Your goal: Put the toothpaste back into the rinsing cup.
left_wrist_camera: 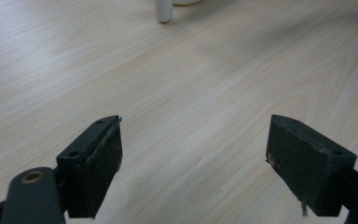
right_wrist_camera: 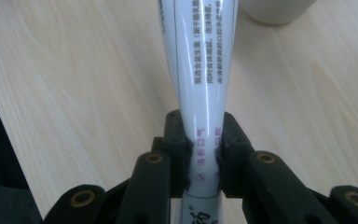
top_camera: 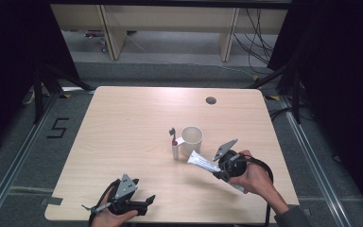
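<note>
My right gripper [top_camera: 217,170] is shut on a white toothpaste tube [top_camera: 202,161], lifted off the table and pointing toward the cup. In the right gripper view the tube [right_wrist_camera: 200,84] runs up between the two black jaws, which pinch it near its flat end. A cream cup [top_camera: 191,140] stands mid-table, and a white toothbrush [top_camera: 174,144] with a dark head stands upright just left of it. My left gripper [top_camera: 146,202] rests open near the table's front edge; in the left gripper view its fingers [left_wrist_camera: 95,163] stand wide apart over bare wood.
The wooden table [top_camera: 123,123] has a round cable hole [top_camera: 211,100] at the far right. Beyond its far edge stand desk legs and cables on a grey floor. Black curtains flank both sides.
</note>
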{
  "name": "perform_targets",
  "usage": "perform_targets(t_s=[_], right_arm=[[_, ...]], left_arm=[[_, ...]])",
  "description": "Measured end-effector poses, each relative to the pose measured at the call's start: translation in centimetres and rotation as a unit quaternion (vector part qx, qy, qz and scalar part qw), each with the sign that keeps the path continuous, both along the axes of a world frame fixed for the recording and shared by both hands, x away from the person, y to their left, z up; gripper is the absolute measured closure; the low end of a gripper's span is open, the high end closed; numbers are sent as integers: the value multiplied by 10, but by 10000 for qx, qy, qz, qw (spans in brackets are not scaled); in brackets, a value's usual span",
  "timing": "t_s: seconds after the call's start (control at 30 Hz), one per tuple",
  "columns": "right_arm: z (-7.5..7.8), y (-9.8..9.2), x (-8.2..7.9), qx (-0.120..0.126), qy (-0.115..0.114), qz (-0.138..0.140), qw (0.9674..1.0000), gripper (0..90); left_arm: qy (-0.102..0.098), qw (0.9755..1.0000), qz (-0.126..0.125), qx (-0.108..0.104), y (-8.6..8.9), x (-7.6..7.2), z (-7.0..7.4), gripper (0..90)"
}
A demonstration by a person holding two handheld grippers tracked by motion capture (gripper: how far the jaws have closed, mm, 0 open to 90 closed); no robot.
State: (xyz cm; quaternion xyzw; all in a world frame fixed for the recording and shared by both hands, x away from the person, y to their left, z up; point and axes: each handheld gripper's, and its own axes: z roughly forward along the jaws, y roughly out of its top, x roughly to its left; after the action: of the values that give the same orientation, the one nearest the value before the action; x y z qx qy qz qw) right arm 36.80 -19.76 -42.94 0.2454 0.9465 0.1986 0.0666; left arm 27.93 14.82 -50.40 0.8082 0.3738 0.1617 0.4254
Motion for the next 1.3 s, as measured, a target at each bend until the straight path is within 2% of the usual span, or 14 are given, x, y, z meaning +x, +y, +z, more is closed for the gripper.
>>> perform_targets(t_s=[0.27,0.3,0.33,0.43,0.53,0.57,0.63,0.7,0.9,1.03,1.07,1.13,1.2,1.3], right_arm=[[19,-15,0,665,-326,-65,9972,772],[20,-16,-1,730,-261,-203,9968,772],[23,-18,2,840,-409,-79,9956,772],[28,-22,5,1179,-569,-196,9912,772],[32,-24,5,1321,-565,-460,9885,772],[35,-26,9,1620,-666,-393,9838,772],[38,-28,10,1684,-640,-388,9829,772],[45,-30,16,1998,-749,-447,9760,772],[55,-28,28,2330,-987,-596,9656,773],[57,-26,34,2458,-1057,-607,9616,774],[59,-23,38,2630,-1058,-687,9565,773],[58,-21,44,2802,-1144,-688,9506,773],[60,-20,49,2858,-1189,-780,9477,773],[61,-14,58,3118,-1273,-804,9381,773]], left_arm=[[-2,10000,8,14,0,0,0,181],[-9,10000,-2,61,1,1,0,181],[-7,10000,3,96,1,0,0,181],[0,10000,46,-24,-1,0,-1,181],[0,10000,47,-31,-1,0,-1,181],[6,10000,-2,89,1,0,0,181],[9,10000,-9,70,1,1,0,181],[20,10000,-6,87,1,0,0,181],[28,10000,5,3,0,0,-1,181],[29,10000,3,-13,0,0,-1,181],[27,10000,-8,13,0,0,-1,181],[24,10000,-6,-20,-1,0,-1,181],[27,10000,-5,-16,0,0,-1,181],[25,10000,-1,14,0,0,-1,181]])
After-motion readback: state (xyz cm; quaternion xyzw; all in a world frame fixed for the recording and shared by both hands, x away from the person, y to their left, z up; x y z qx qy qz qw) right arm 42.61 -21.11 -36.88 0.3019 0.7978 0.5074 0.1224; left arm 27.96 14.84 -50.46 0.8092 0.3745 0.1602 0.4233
